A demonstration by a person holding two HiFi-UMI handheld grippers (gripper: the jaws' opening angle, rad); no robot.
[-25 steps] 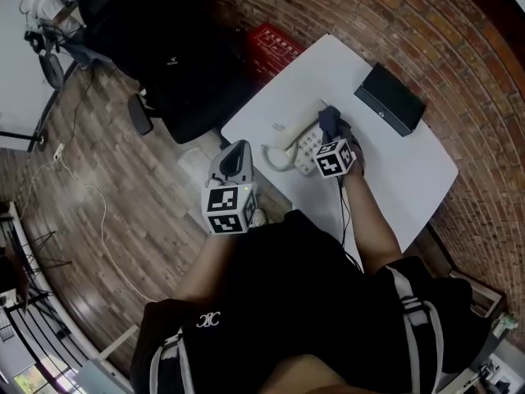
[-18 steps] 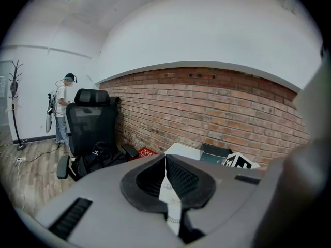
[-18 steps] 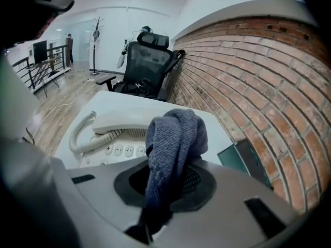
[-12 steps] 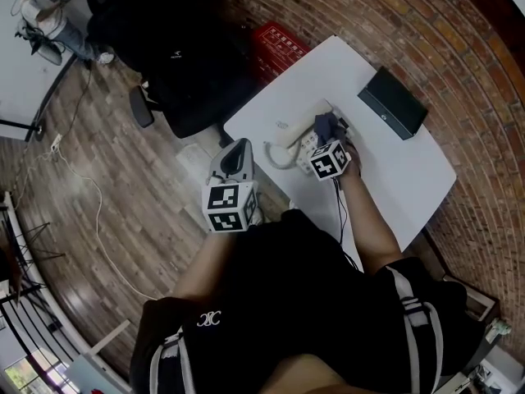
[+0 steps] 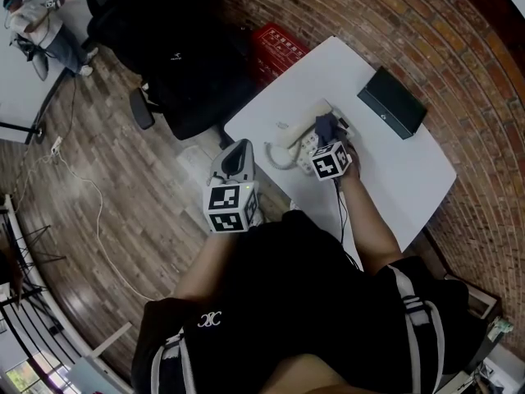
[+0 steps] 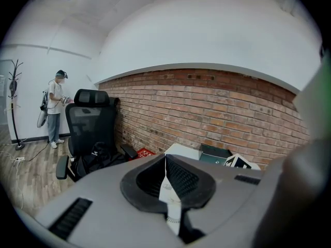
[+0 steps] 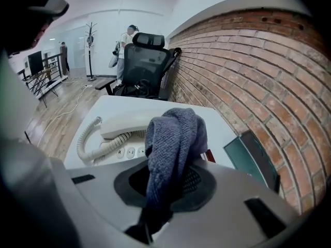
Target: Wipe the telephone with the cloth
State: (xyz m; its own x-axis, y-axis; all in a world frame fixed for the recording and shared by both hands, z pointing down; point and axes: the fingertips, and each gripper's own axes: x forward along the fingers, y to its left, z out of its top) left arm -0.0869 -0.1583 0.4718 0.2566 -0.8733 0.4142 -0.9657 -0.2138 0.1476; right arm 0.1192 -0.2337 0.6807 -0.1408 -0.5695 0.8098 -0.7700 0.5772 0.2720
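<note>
The right hand-held gripper [image 7: 164, 184] is clamped on the blue-grey cloth [image 7: 173, 133], which bunches up out of the jaws and hangs forward over the keypad [image 7: 129, 151] of the telephone [image 5: 302, 144]. The telephone sits on the white table [image 5: 394, 167], close to the edge on the person's side and toward the left corner; a black box [image 5: 392, 101] lies well apart, near the edge along the brick wall. From the right hand-held gripper, the handset [image 7: 126, 124] lies directly ahead and slightly left, with its long axis running crosswise to the jaws, and the coiled cord [image 7: 89, 138] loops off its left end. Wiping strokes should therefore probably run sideways along the handset. The left hand-held gripper [image 6: 166, 181] has its jaws pressed together on nothing and is held off the table, over the wooden floor [image 5: 107, 187], so the right one is the nearer.
</note>
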